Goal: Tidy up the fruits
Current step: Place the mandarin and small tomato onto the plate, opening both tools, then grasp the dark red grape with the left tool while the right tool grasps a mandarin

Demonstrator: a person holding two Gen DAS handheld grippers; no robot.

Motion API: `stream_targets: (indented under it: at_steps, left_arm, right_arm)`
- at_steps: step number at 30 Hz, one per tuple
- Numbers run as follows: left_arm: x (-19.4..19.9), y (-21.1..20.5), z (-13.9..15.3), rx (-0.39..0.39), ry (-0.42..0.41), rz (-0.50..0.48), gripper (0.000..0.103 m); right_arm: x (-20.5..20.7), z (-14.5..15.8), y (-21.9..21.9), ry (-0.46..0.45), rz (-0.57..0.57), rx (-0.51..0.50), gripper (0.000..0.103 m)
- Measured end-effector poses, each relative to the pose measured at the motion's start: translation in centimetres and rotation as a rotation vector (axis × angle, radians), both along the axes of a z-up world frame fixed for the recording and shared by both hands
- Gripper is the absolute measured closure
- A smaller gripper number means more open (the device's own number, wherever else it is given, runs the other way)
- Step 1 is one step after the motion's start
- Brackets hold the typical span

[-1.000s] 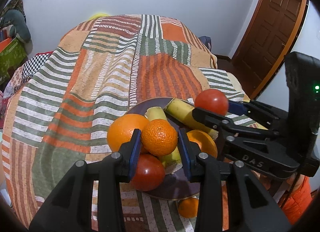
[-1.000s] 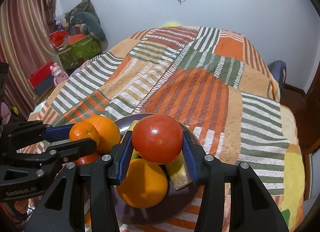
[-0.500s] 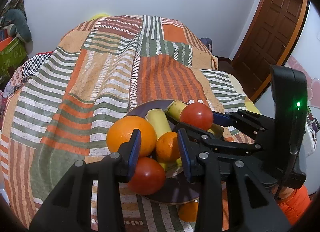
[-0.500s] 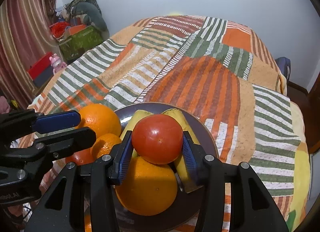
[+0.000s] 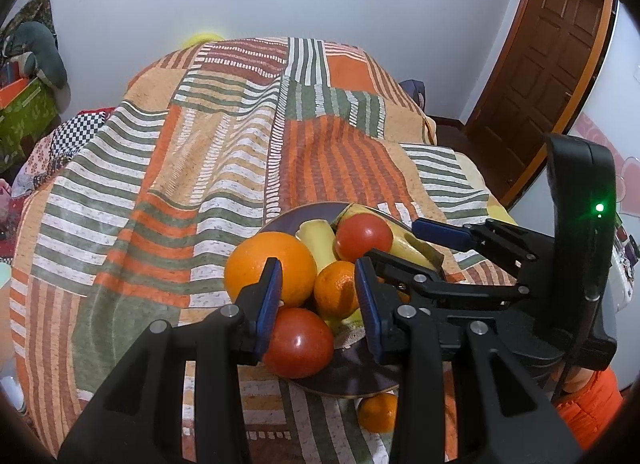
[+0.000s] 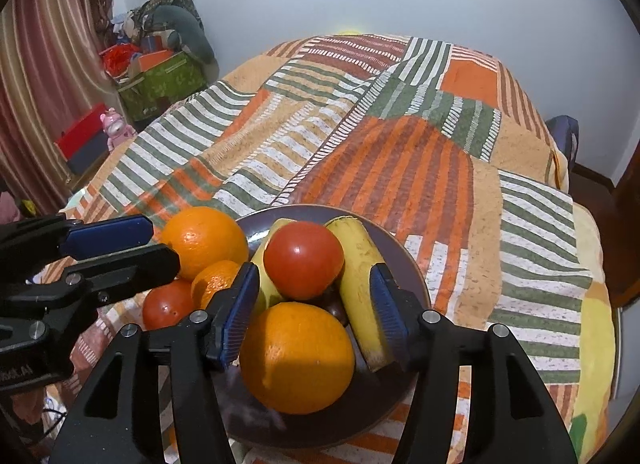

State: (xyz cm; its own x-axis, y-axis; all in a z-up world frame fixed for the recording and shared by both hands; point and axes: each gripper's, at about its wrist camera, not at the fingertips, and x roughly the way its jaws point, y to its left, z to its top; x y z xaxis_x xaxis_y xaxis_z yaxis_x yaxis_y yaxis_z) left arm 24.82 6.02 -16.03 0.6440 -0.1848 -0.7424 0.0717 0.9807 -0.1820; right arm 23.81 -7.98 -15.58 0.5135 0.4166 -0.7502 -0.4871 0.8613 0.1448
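Note:
A dark round plate (image 6: 412,268) on the striped bedspread holds a pile of fruit. A red tomato (image 6: 303,260) lies on top between two bananas (image 6: 360,284), with a big orange (image 6: 297,358) in front. A second big orange (image 5: 270,268), a small mandarin (image 5: 336,294) and another tomato (image 5: 298,336) lie on the left side. My left gripper (image 5: 317,302) is open and empty, its pads either side of the mandarin, clear of it. My right gripper (image 6: 314,318) is open and empty above the front orange. One small orange (image 5: 376,412) lies on the bedspread beside the plate.
The bedspread (image 5: 192,167) covers a bed that stretches away to a white wall. A wooden door (image 5: 544,75) stands at the right. Boxes and toys (image 6: 160,75) are piled by a curtain at the left.
My left gripper let go of the mandarin, which now lies in the pile. My right gripper opened and released the tomato onto the bananas, then drew back a little.

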Motion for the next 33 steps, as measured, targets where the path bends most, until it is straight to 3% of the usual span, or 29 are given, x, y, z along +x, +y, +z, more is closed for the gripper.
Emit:
stream_targets:
  at_steps: [14,18,22,33]
  left_arm:
    - [-4.1,1.2,2.6,0.049,-0.043,0.040,0.066]
    - [-5.7,1.7,2.8,0.061,-0.037,0.058,0.058]
    - [-7.2,2.4,2.2,0.065,-0.017,0.080,0.048]
    - [-10.4,3.6,-0.9,0.055,0.079,0.107,0.048]
  right_arm:
    - [-4.3,3.9,-1.5,-0.073,-0.013,0.025,0.049]
    - [-5.7,4.3,-1.7,-0.078,-0.016,0.031,0.049]
    - [-7.0,4.1,-1.9,-0.066,-0.019,0.027,0.049]
    - [-9.3,1.0,-0.9,0.029,0.013,-0.010,0.049]
